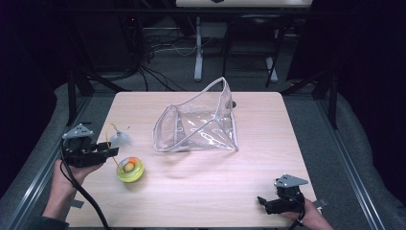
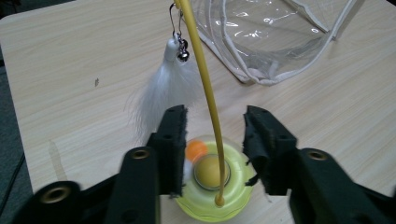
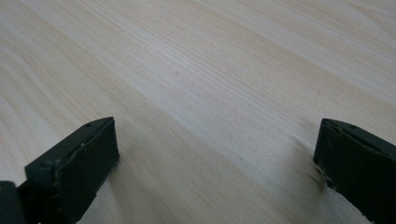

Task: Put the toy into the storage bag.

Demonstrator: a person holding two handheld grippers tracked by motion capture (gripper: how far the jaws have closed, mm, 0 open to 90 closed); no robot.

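My left gripper (image 2: 212,140) straddles, without pinching, the yellow wand (image 2: 205,88) of the feather toy (image 1: 128,167) at the worktop's (image 1: 249,163) near left, while my right gripper (image 1: 268,203) rests open

**Camera positions, three views**

High view: looking forward and down from above the person's side, taking in the whole table (image 1: 201,191). Left gripper view: riding low between its jaws, facing across the table, sitting close over the yellow toy (image 2: 212,186) and sharing it and the clear bag (image 2: 271,42) with the high view. Right gripper view: skimming close along bare tabletop.
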